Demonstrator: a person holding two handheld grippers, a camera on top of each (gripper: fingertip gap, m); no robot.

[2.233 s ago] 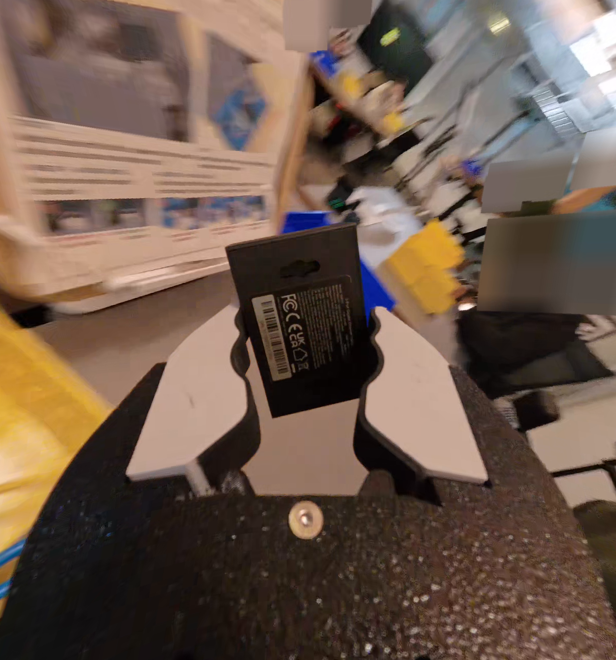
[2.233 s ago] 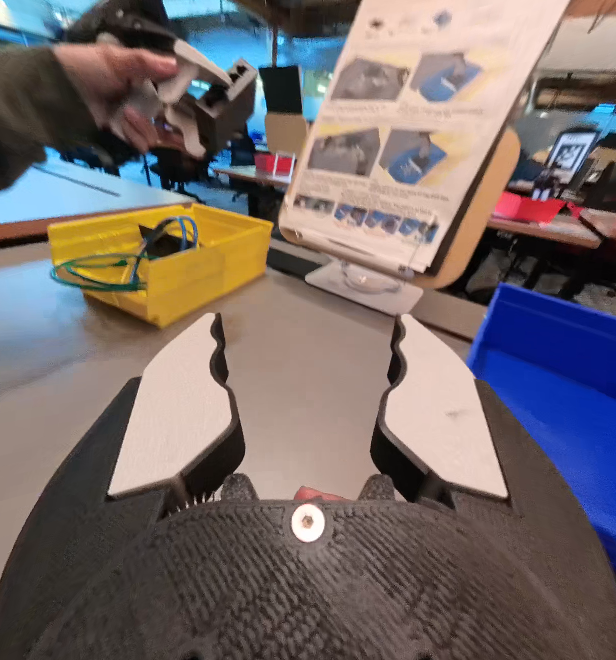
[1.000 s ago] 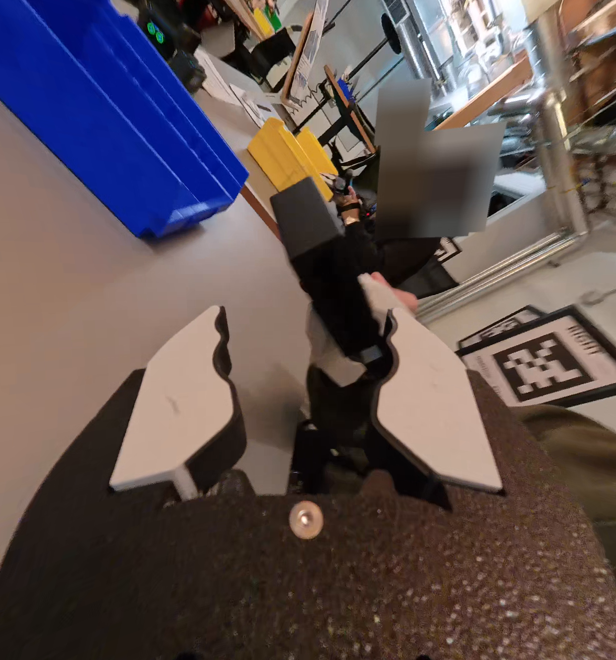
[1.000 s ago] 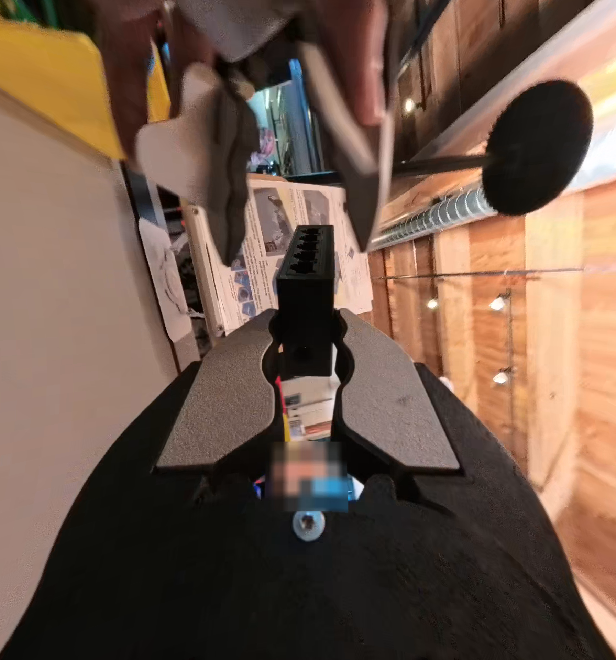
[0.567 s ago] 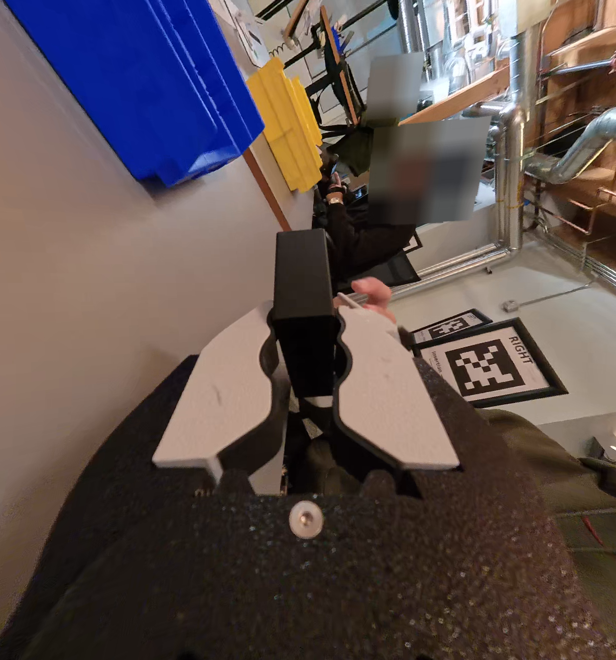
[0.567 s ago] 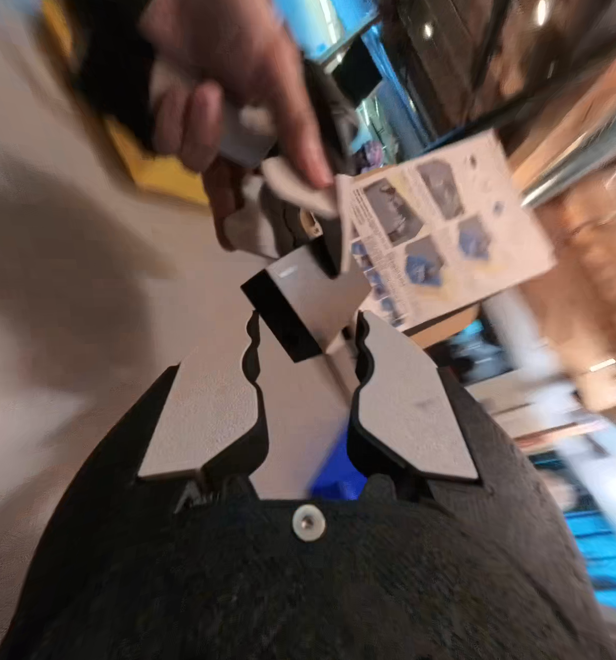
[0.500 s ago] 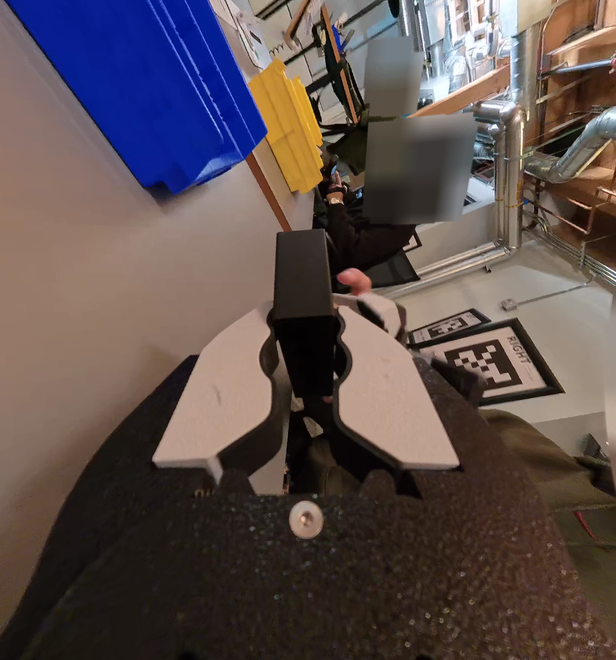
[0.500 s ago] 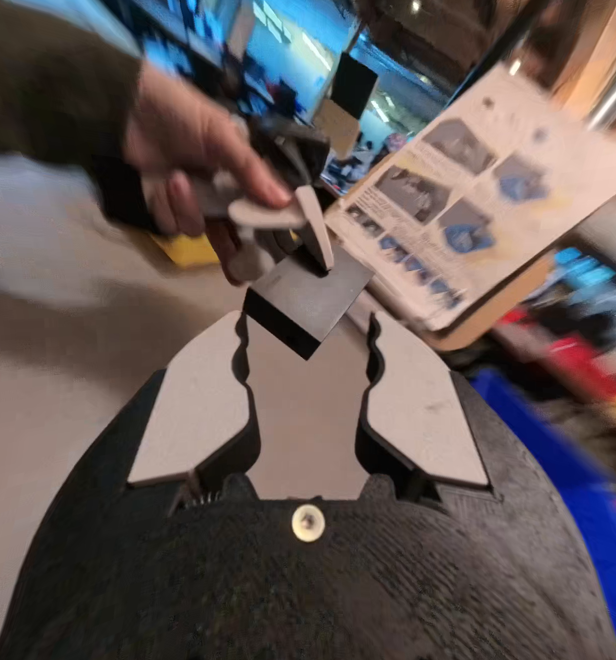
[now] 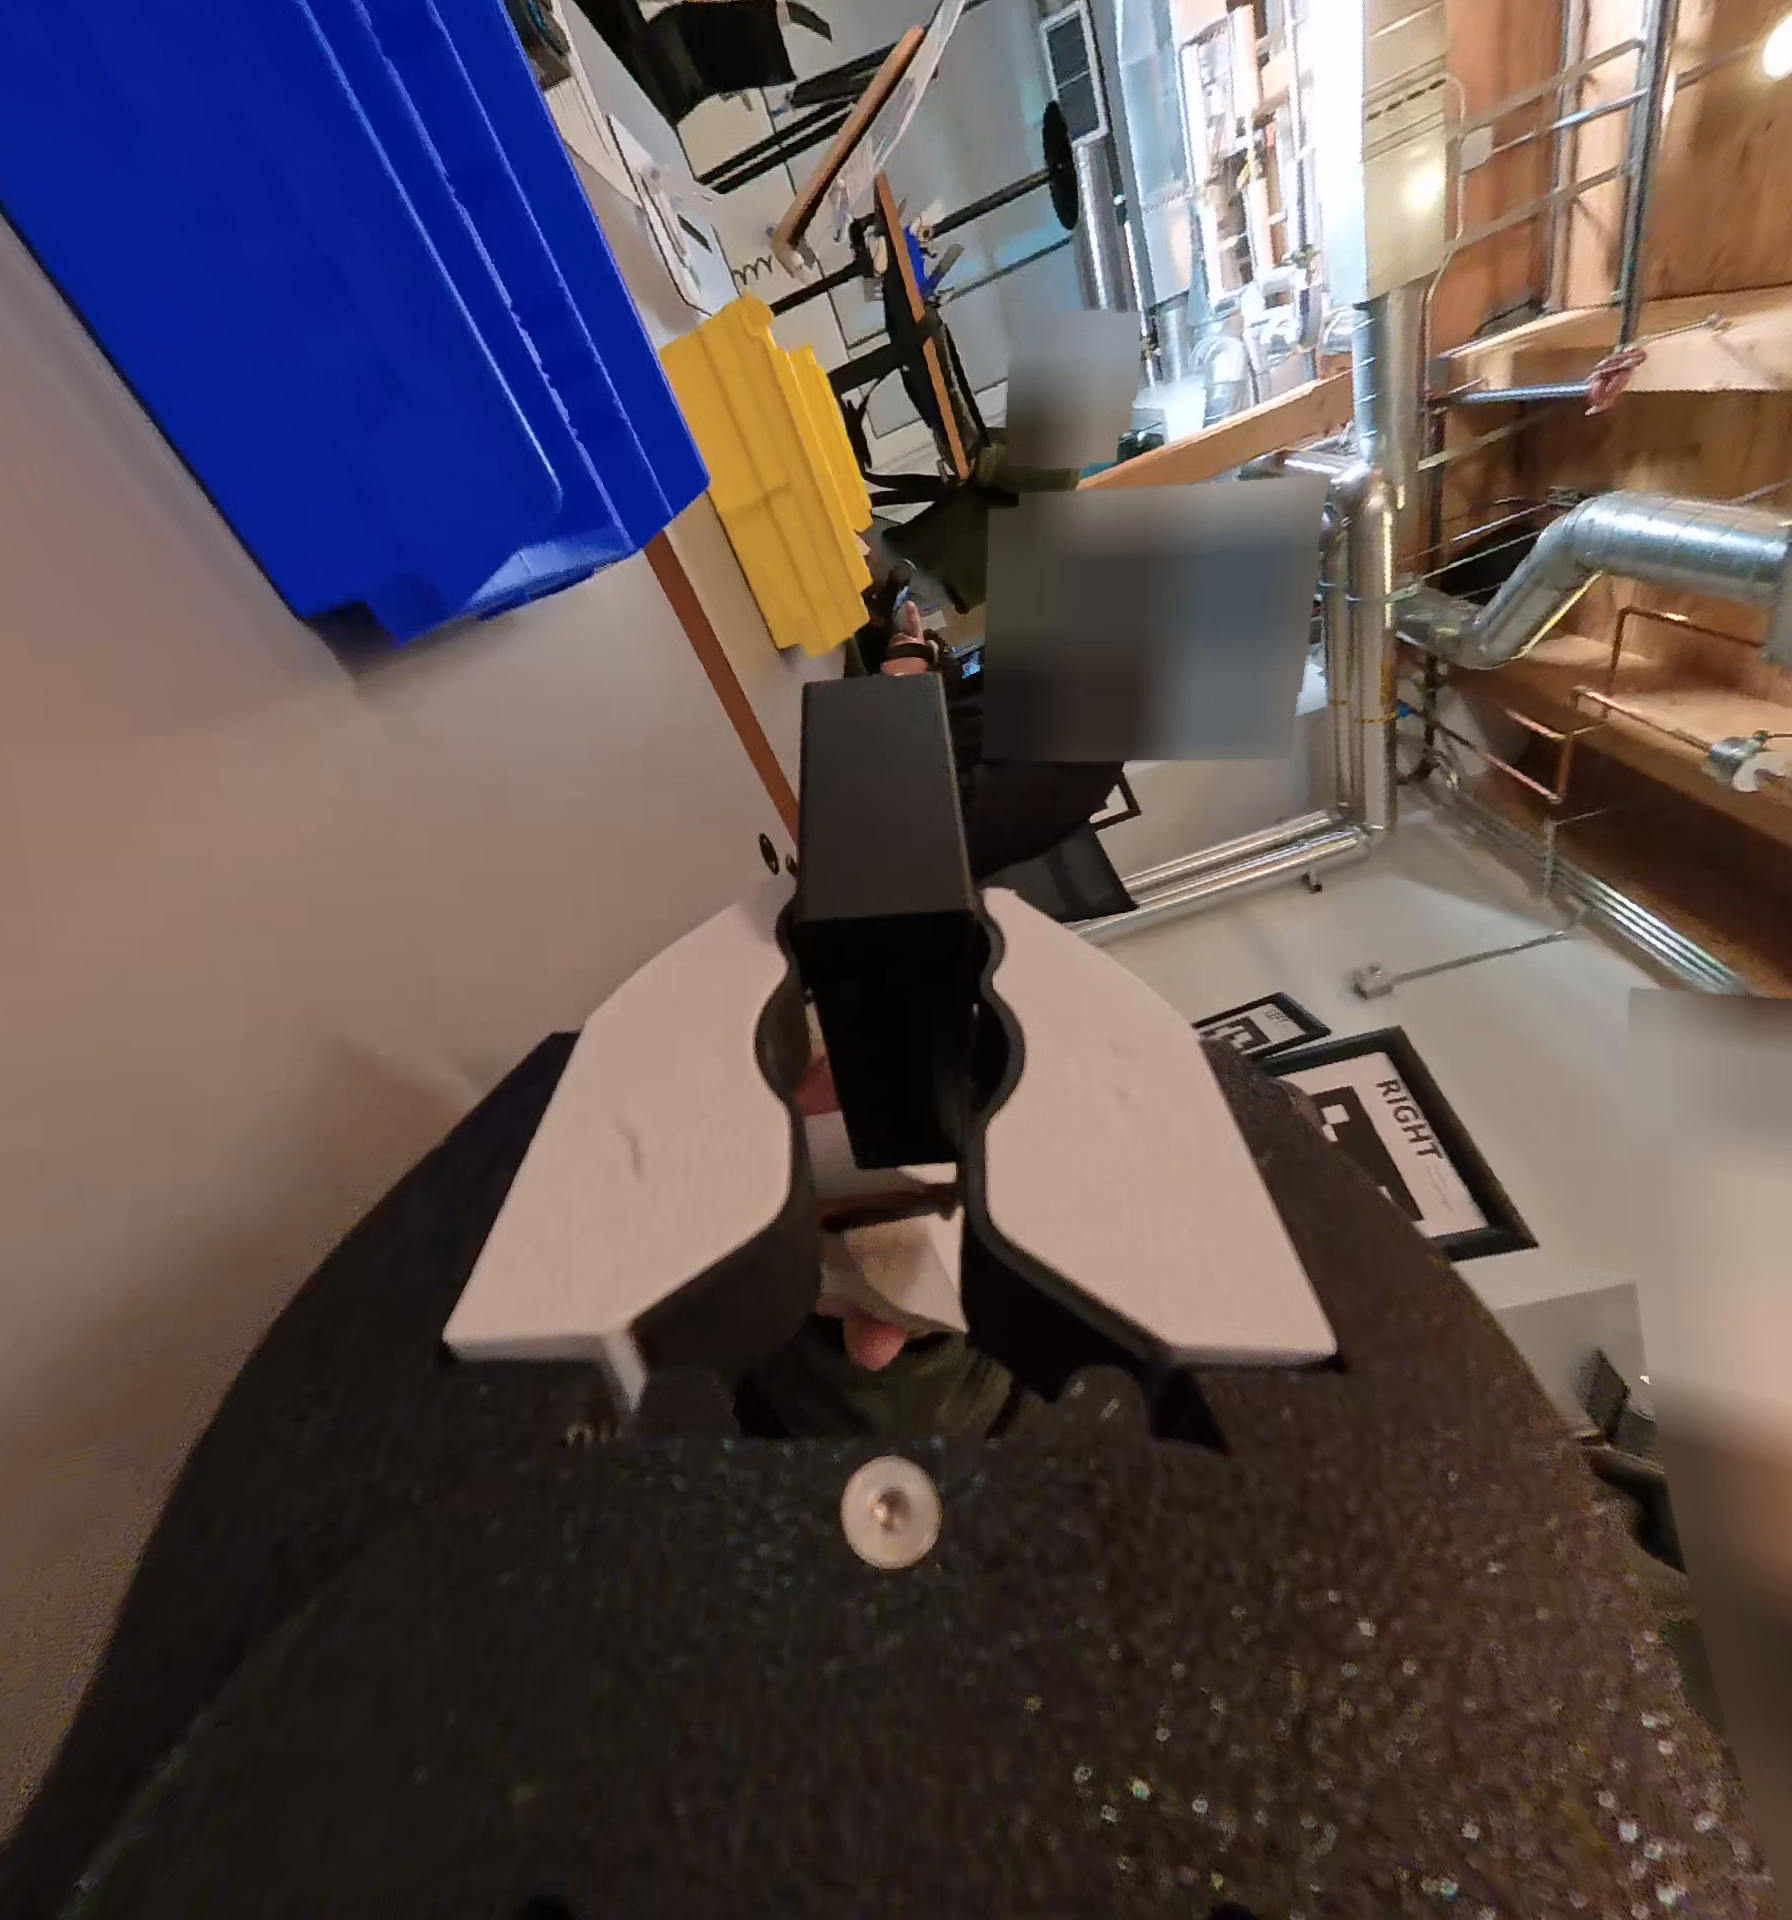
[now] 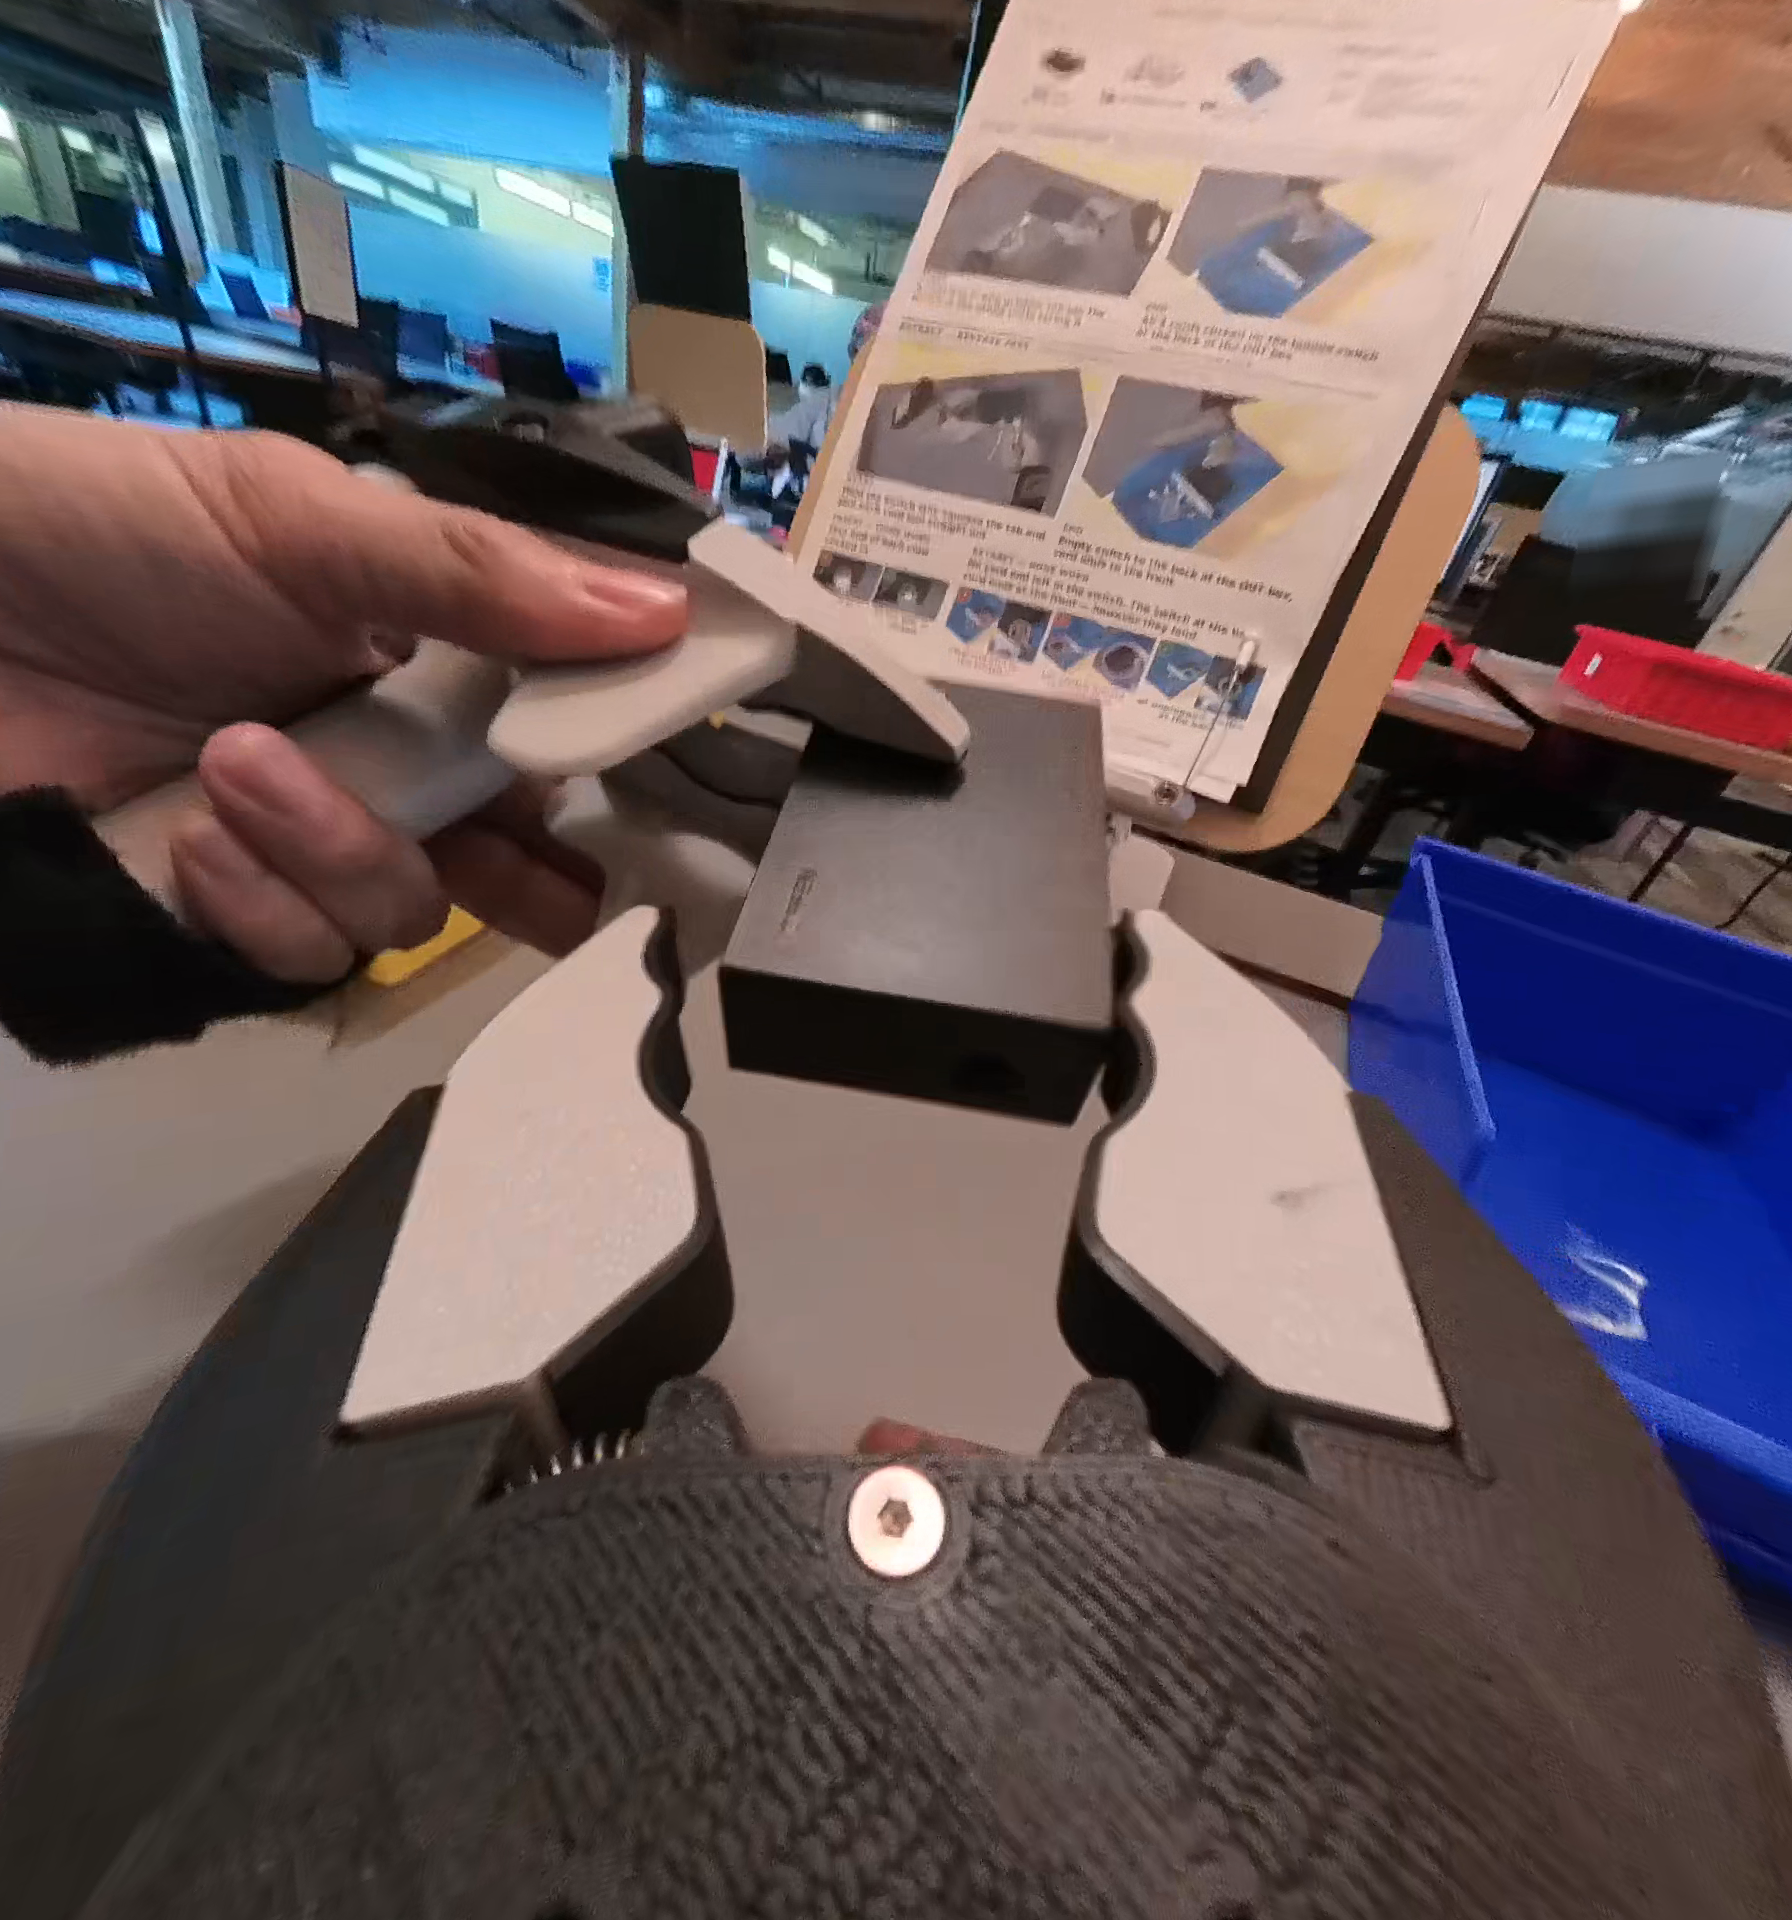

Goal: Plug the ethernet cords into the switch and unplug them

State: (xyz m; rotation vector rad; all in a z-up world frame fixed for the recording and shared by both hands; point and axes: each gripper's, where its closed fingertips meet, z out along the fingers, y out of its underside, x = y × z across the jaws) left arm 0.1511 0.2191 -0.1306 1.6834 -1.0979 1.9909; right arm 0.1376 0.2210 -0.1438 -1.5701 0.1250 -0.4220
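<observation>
The black switch [image 9: 876, 831] is clamped edgewise in my left gripper [image 9: 887, 925], which is shut on it above the grey table. In the right wrist view the switch [image 10: 933, 914] lies flat and level. A hand [image 10: 248, 623] holds the left gripper [image 10: 767, 675], with one finger on top of the switch's far end. My right gripper [image 10: 887, 956] is open. Its fingertips flank the near end of the switch, the right one touching or nearly so, with a gap on the left. No ethernet cords show.
A blue bin [image 10: 1650, 1143] sits to the right on the table [image 10: 144, 1195]; it also shows in the left wrist view [image 9: 300, 312]. An instruction sheet on a stand [image 10: 1131, 364] is behind the switch. A yellow bin [image 9: 778, 488] stands on a farther table.
My left gripper closed on the switch and keeps hold. My right gripper let go of it, rolled upright, and now has its open fingers on either side of the switch's near end.
</observation>
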